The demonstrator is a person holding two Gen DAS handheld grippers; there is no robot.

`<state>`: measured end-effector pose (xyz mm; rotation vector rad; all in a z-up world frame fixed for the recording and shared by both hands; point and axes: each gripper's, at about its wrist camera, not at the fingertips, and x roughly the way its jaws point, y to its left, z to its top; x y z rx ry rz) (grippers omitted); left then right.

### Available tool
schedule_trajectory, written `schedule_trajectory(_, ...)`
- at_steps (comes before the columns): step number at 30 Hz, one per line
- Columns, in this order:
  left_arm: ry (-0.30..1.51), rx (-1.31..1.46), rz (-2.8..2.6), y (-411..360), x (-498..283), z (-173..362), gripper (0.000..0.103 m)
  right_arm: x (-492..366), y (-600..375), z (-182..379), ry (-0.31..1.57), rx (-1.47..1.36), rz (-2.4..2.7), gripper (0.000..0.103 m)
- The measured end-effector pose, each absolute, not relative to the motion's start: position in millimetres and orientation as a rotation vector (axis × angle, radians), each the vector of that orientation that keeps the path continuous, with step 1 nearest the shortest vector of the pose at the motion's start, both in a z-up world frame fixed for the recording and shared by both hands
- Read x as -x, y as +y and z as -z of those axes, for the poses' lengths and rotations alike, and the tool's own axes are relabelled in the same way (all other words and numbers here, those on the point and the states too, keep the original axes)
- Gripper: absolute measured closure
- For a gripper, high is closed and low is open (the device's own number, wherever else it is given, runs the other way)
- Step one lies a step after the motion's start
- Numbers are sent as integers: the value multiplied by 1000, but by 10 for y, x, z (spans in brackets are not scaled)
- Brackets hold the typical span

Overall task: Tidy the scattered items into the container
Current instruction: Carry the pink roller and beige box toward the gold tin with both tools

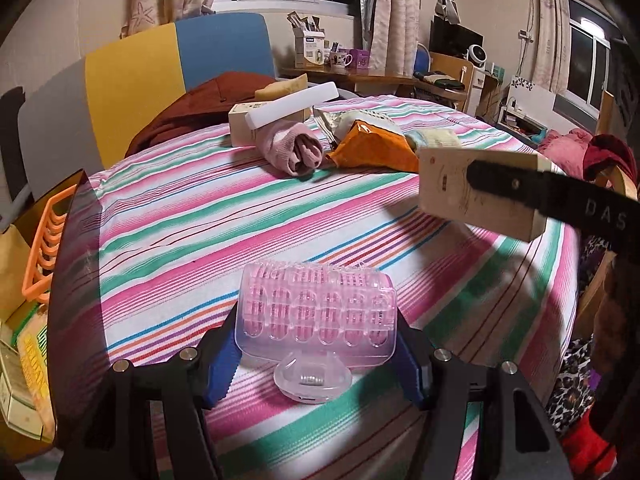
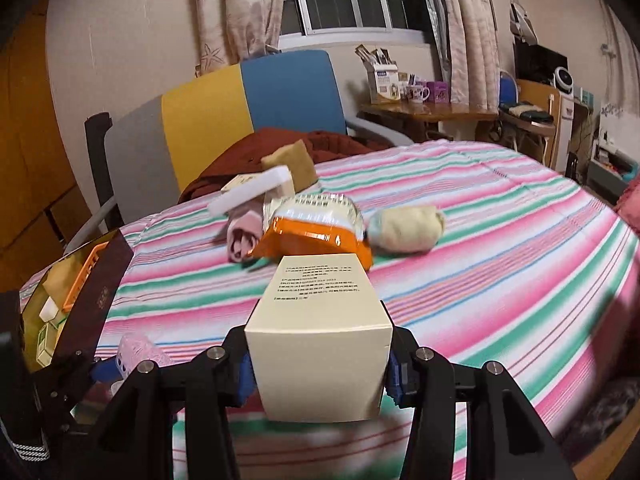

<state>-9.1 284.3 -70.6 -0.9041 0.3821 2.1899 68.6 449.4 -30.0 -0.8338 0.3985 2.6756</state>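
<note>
My left gripper (image 1: 318, 360) is shut on a clear plastic case of pink hair rollers (image 1: 316, 308), its blue pads pressing both ends, just above the striped bedspread (image 1: 200, 216). My right gripper (image 2: 320, 376) is shut on a cream cardboard box (image 2: 320, 320) with printed text on top. The left wrist view shows that box (image 1: 448, 184) in the air at the right, under a black finger (image 1: 520, 188). At the bed's left edge stands a dark brown container (image 2: 100, 292) with an orange basket (image 2: 86, 276) and small packs inside. The roller case (image 2: 138, 354) shows low on the left.
At the far side of the bed lie a rolled pink cloth (image 1: 296, 152), an orange-and-white snack bag (image 1: 368, 140), a pale yellow roll (image 1: 436, 138), a long white box (image 1: 292, 106) and a tan pad (image 1: 280, 88). A red garment (image 1: 192, 108) and a chair (image 1: 160, 72) sit behind.
</note>
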Motion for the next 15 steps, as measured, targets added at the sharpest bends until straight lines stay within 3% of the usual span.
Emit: schedule_trajectory(15, 378, 844, -2210, 2727, -77, 596, 36, -743, 4361, 449, 361, 843, -2666, 53)
